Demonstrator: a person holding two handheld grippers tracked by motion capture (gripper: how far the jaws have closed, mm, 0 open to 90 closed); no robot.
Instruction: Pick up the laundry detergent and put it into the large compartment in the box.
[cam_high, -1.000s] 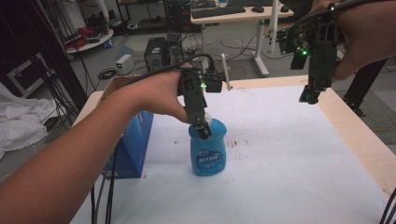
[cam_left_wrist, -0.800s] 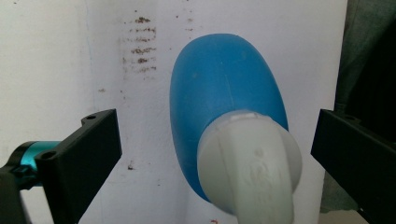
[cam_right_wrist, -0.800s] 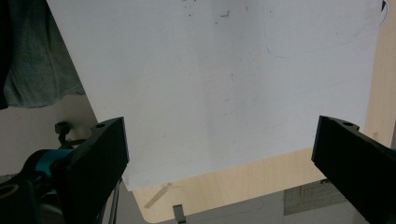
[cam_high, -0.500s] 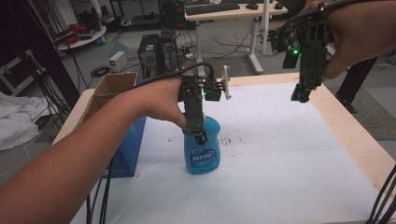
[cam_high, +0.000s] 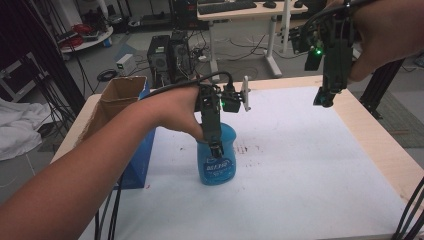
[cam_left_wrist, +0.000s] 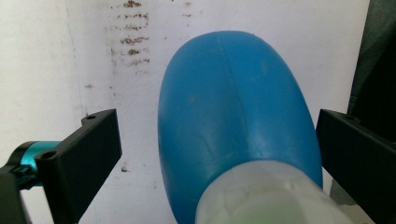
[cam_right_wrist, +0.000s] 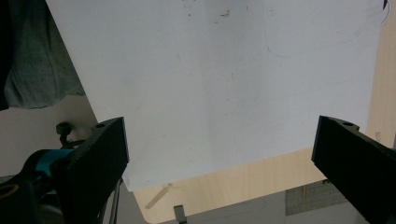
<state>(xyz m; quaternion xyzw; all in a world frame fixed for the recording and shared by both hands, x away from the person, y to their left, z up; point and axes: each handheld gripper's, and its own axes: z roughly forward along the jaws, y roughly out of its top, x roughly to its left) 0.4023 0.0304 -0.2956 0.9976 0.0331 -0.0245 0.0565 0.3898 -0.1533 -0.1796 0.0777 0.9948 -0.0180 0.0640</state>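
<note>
A blue plastic bottle (cam_high: 223, 170) with a pale label stands upright near the middle of the white-covered table (cam_high: 310, 180). My left gripper (cam_high: 215, 146) points straight down over it. In the left gripper view the bottle (cam_left_wrist: 233, 116) with its whitish cap lies between the two wide-apart jaws, which do not touch it, so the left gripper (cam_left_wrist: 215, 156) is open. My right gripper (cam_high: 324, 98) hangs high over the table's far right, open and holding nothing. In its own view the right gripper (cam_right_wrist: 219, 163) looks down on bare white sheet.
An open cardboard box (cam_high: 117, 97) stands at the table's left edge with a blue box (cam_high: 142, 152) beside it. The table's wooden rim (cam_high: 380, 145) runs along the right. Desks, computers and cables fill the floor beyond.
My left gripper has come down a little over the bottle's top. The right gripper stays raised at the far right.
</note>
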